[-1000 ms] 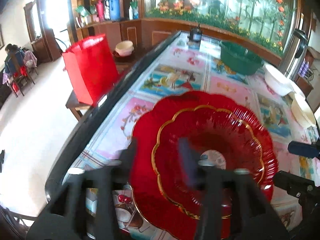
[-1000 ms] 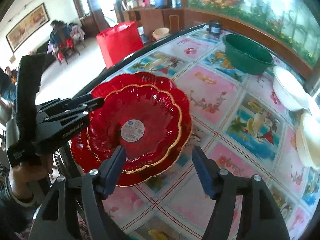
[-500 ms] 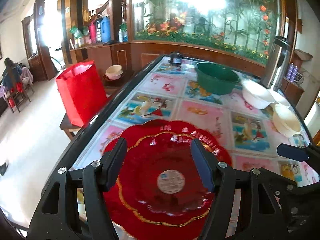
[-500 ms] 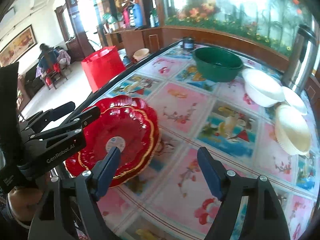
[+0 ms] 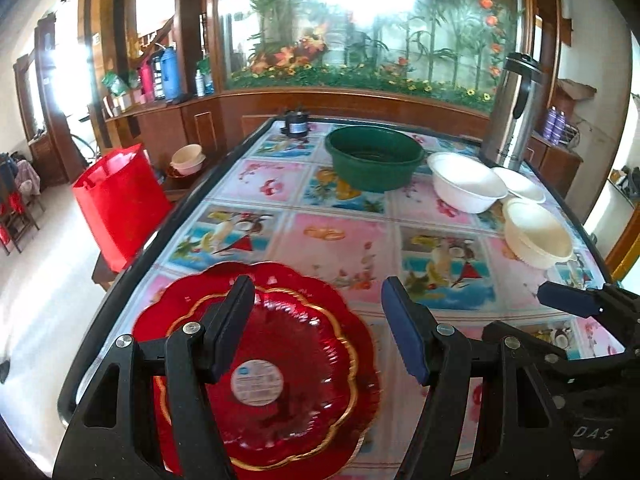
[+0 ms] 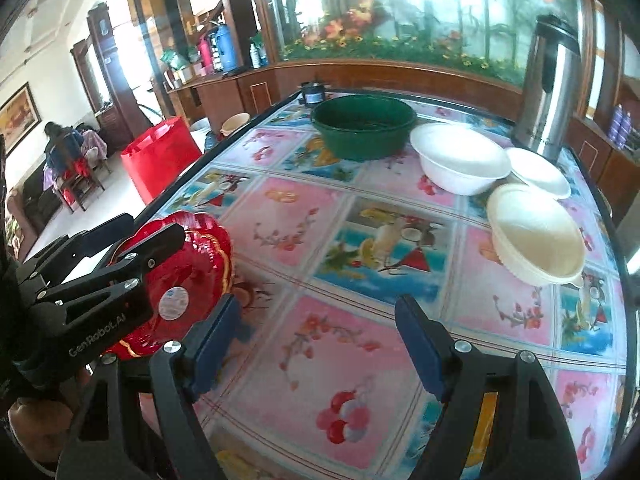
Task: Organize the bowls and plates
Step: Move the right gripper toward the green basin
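In the left wrist view, the left gripper (image 5: 318,332) is seen with its jaws spread and nothing held between them. Below it, two red plates (image 5: 280,364) are stacked at the near left corner of the bench (image 5: 332,236) — a gold-rimmed one nested on a larger one, with a round sticker at its centre. This part of the task is judged done. Farther off, one green basin (image 5: 374,162) is counted, and beside it three white bowls: a large white bowl (image 5: 466,186), a shallow white dish (image 5: 520,188) just behind it, and a cream bowl (image 5: 538,234) nearer the right edge. They lie apart, not yet nested.

In the right wrist view, the right gripper (image 6: 316,340) is also seen with jaws spread and empty, above bare bench. The same count is confirmed — two plates, three pale bowls, one basin. The bowls are judged to be what is left to gather. Whether the basin belongs to the task cannot be told.
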Motion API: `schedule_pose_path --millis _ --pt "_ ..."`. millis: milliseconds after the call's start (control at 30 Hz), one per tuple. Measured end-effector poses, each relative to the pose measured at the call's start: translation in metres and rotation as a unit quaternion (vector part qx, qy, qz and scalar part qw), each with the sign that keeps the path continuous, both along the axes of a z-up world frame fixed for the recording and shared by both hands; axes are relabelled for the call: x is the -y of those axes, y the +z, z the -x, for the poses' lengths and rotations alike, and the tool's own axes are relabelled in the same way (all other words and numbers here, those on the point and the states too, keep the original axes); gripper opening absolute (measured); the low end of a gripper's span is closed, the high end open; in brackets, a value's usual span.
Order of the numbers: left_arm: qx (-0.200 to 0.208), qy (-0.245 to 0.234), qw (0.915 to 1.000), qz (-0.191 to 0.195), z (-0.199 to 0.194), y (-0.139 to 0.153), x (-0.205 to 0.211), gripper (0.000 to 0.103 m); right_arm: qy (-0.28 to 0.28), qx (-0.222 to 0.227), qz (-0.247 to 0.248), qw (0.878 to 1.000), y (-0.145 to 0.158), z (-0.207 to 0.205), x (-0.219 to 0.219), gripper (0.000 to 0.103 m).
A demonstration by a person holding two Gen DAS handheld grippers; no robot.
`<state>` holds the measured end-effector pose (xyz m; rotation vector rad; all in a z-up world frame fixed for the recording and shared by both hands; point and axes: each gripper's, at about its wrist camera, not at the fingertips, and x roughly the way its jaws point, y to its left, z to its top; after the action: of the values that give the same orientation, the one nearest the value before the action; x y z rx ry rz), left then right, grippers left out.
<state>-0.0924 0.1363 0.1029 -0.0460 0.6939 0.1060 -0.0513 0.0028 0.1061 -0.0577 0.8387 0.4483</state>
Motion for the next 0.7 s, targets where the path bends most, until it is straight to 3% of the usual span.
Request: schedule_pose_path --millis 700 --pt "-0.009 -0.017 0.9998 -0.008 -0.069 0.012 0.024 0.067 -0.028 -0.007 -0.001 1.0 0.005 -0.059 0.028 0.08"
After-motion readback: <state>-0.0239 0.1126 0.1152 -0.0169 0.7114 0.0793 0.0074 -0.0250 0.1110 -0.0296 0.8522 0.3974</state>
